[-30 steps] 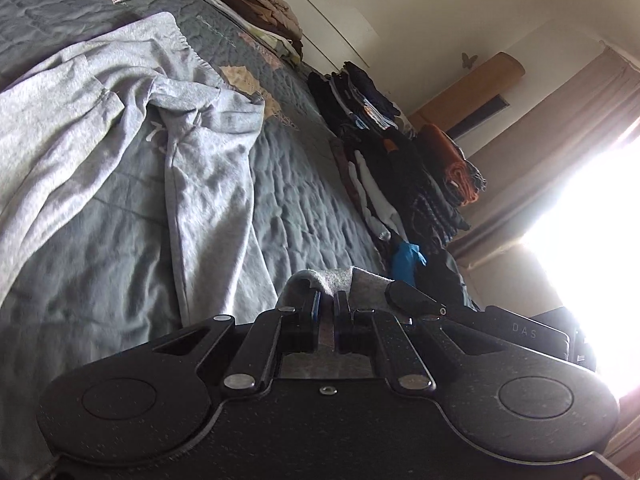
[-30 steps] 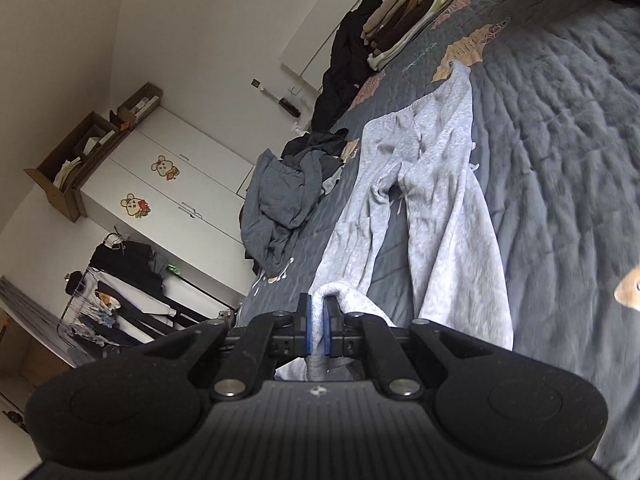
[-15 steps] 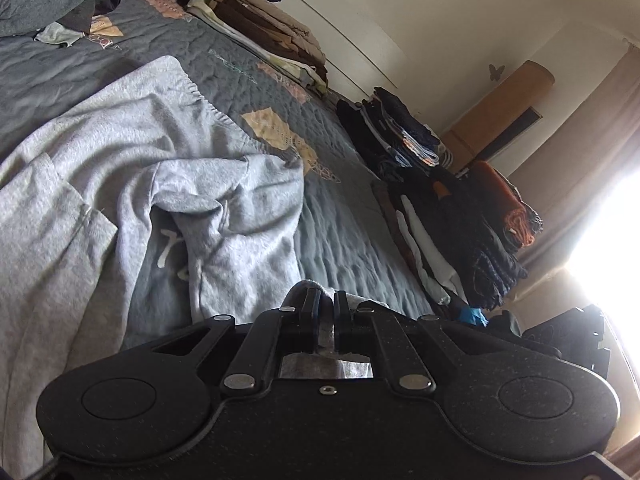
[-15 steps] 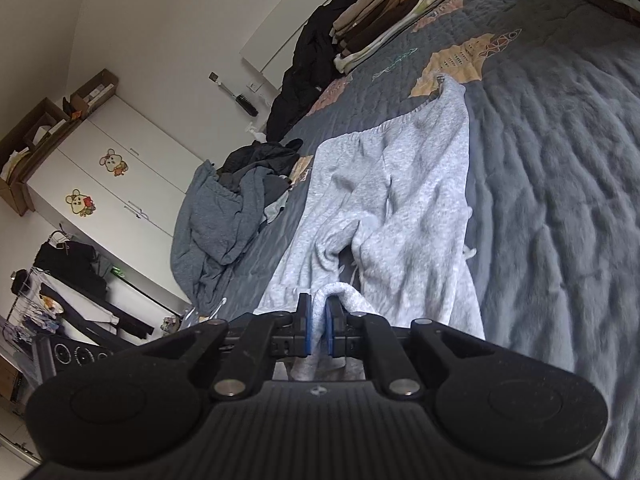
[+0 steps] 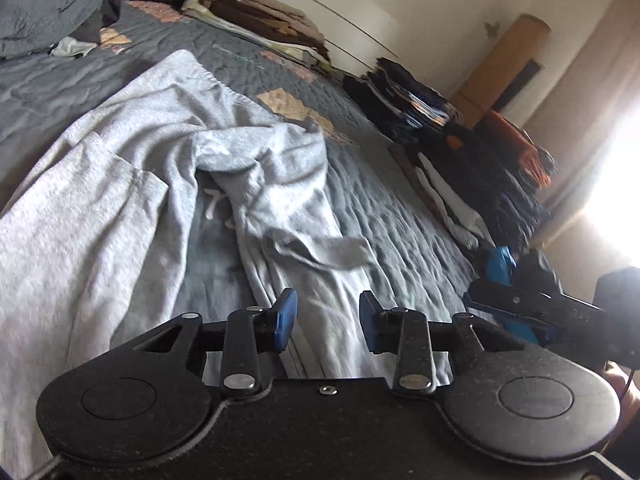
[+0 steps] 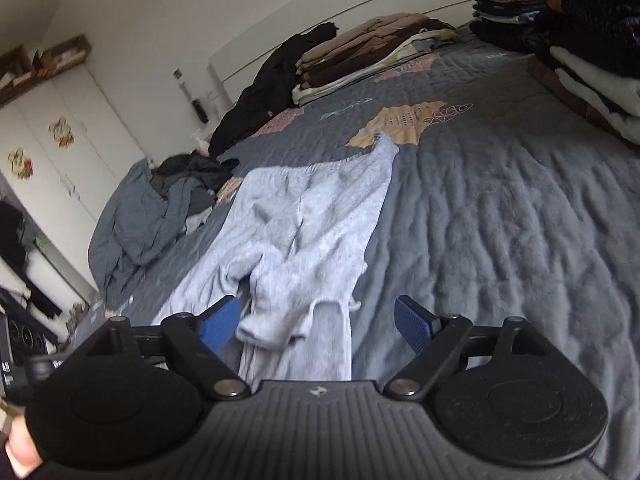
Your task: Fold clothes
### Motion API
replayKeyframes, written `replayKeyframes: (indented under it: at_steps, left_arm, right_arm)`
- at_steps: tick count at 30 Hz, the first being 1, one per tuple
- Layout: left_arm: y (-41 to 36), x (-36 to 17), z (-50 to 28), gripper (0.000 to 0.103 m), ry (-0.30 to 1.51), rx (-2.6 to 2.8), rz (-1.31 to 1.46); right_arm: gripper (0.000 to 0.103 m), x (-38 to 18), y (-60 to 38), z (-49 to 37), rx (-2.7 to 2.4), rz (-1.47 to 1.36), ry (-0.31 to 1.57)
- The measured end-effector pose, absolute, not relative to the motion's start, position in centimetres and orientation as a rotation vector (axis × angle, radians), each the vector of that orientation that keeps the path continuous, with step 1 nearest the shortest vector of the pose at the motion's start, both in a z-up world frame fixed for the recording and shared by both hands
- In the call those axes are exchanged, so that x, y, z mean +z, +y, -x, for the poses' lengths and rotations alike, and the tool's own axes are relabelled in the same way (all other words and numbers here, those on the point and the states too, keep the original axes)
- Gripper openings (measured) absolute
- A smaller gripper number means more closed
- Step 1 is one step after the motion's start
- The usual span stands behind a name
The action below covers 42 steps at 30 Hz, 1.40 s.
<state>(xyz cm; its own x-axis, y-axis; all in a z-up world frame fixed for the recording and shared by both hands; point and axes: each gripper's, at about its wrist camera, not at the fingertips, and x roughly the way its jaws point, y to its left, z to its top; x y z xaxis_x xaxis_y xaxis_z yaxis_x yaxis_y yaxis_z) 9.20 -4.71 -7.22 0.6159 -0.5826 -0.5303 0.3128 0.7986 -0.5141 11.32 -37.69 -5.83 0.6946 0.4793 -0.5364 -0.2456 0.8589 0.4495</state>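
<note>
Light grey sweatpants [image 5: 132, 184] lie rumpled on the dark grey quilted bedspread [image 5: 384, 216], waistband toward the far end. My left gripper [image 5: 328, 320] hovers low over one leg; its jaws are opening, and the blue pads press on nothing. The cloth lies loose beneath them. My right gripper [image 6: 318, 324] is also opening and stands wide. A folded-back leg cuff [image 6: 268, 320] lies between its pads, untouched by them. The sweatpants [image 6: 316, 216] stretch away ahead of it. The right gripper [image 5: 520, 312] also shows at the right edge of the left wrist view.
Tall stacks of folded dark clothes [image 5: 472, 152] line the right side of the bed. A brown and beige folded pile [image 6: 372, 48] sits at the far end, with a heap of unfolded grey and black garments [image 6: 160, 208] at the left. White wardrobe doors [image 6: 60, 148] stand beyond.
Both grippers went from shut on grey cloth to open. The leg ends now lie on the sweatpants. Both views have swung and moved in over the bed.
</note>
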Motion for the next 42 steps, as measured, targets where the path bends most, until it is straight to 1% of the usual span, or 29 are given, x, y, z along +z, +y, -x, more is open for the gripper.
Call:
replayKeyframes:
  at_steps: [4,8,11,13,17,18,21,22,23,24,25,27,28,29,30,33,35,36,38,42]
  left_arm:
    - [-7.2,-7.2,-3.7,0.035,0.734,-0.528,0.286]
    - [-9.0,-8.1,0.1,0.035,0.724,-0.457,0.216]
    - [-9.0,-9.2,1.7,0.035,0.748,-0.427,0.277]
    - [-9.3,-9.9,2.4,0.035,0.752,-0.416,0.268]
    - [-10.5,-10.4,3.3,0.035,0.727,-0.422,0.147]
    - [-10.7,-10.5,3.4,0.035,0.722,-0.418,0.126]
    - [-10.9,-11.2,3.2,0.035,0.737,-0.409,0.116]
    - [-10.9,-11.4,3.1,0.035,0.744,-0.409,0.115]
    - [-11.0,-11.7,3.0,0.035,0.748,-0.412,0.11]
    - [-11.0,-11.8,2.9,0.035,0.752,-0.419,0.112]
    - [-11.0,-12.0,2.8,0.034,0.756,-0.426,0.115]
    - [-10.9,-12.1,2.4,0.018,0.766,-0.455,0.142]
    - [-10.9,-12.0,2.2,0.012,0.772,-0.469,0.159]
    - [-10.8,-11.7,2.3,0.01,0.764,-0.487,0.17]
    - [-10.7,-11.3,2.4,0.009,0.755,-0.505,0.181]
    - [-10.6,-9.4,3.1,0.008,0.716,-0.572,0.19]
    - [-10.8,-9.1,3.3,0.008,0.716,-0.589,0.17]
    - [-10.9,-9.2,3.4,0.007,0.721,-0.589,0.151]
    - [-11.3,-10.0,3.2,0.007,0.748,-0.579,0.119]
    - [-11.9,-11.1,3.3,0.007,0.773,-0.56,0.059]
  right_arm:
    - [0.084,-5.8,-36.5,-5.2,0.434,-0.193,0.744]
    - [0.084,-6.5,-35.3,0.1,0.426,-0.089,0.742]
    - [0.083,-7.3,-35.6,2.2,0.406,-0.128,0.708]
    - [0.081,-7.8,-35.7,2.9,0.411,-0.135,0.699]
    - [0.075,-8.6,-34.7,3.9,0.45,-0.021,0.662]
    - [0.073,-8.8,-34.5,4.1,0.457,-0.005,0.655]
    - [0.058,-9.9,-33.7,3.8,0.483,0.035,0.678]
    - [0.05,-10.3,-33.4,3.7,0.488,0.056,0.689]
    - [0.044,-10.7,-33.0,3.5,0.494,0.076,0.699]
    - [0.032,-11.0,-32.8,3.3,0.503,0.09,0.706]
    - [0.022,-11.2,-32.8,3.3,0.512,0.094,0.71]
    - [0.013,-11.2,-33.1,3.5,0.526,0.087,0.71]
    - [0.01,-10.9,-33.3,3.7,0.532,0.087,0.696]
    - [0.009,-10.3,-33.6,3.9,0.536,0.093,0.673]
    - [0.007,-9.6,-34.0,4.3,0.542,0.098,0.647]
    - [0.005,-7.2,-35.4,5.5,0.567,0.105,0.568]
    - [0.005,-6.0,-36.4,6.1,0.582,0.119,0.535]
    - [0.004,-5.7,-36.9,6.3,0.588,0.128,0.53]
    - [0.0,-6.1,-37.8,6.3,0.574,0.168,0.555]
    - [0.0,-7.7,-38.7,5.6,0.487,0.234,0.625]
